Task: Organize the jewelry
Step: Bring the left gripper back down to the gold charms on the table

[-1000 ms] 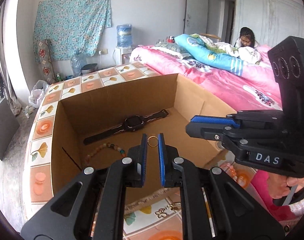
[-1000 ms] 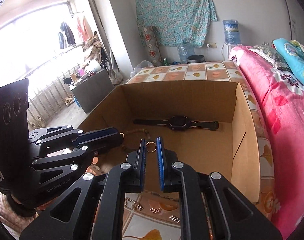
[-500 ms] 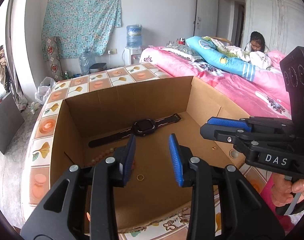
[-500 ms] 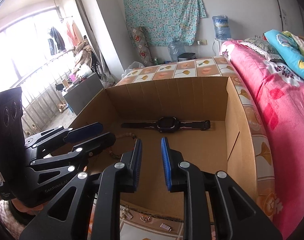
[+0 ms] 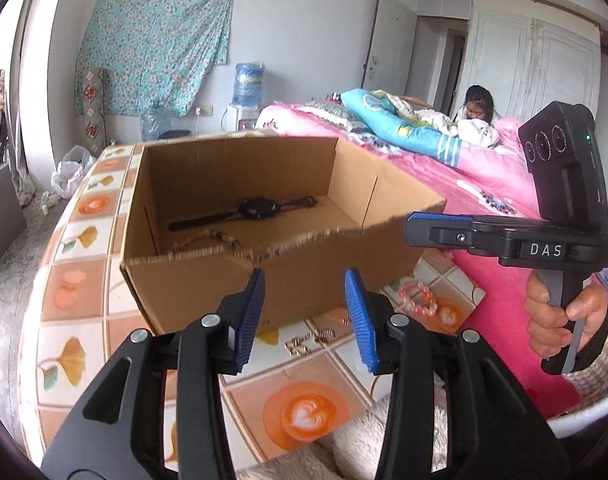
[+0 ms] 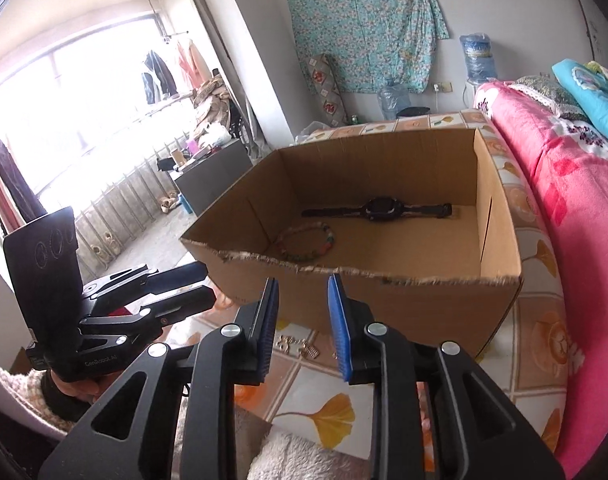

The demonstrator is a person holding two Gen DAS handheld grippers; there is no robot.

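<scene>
A cardboard box [image 5: 200,288] stands on the tiled table and holds a black watch [image 5: 260,208] and a multicoloured bead bracelet [image 5: 208,238]. My left gripper [image 5: 304,280] hovers before the box's near wall, its jaws opening with nothing between them. On the table in front lie small gold pieces [image 5: 308,340] and a pink bead bracelet [image 5: 418,300]. In the right wrist view the box [image 6: 424,300], watch [image 6: 384,209] and bracelet [image 6: 308,242] show again. My right gripper [image 6: 303,284] is also opening and empty, above gold pieces [image 6: 296,344].
A pink-covered bed [image 5: 484,176] runs along the right of the table, with a person [image 5: 478,104] sitting at its far end. A hand [image 5: 560,320] holds the right gripper's handle. A white fluffy cloth [image 6: 296,456] lies at the table's near edge.
Both grippers let go of small gold rings inside the box, opened, and drew back out to the near side of the box wall. The rings are now hidden behind that wall.
</scene>
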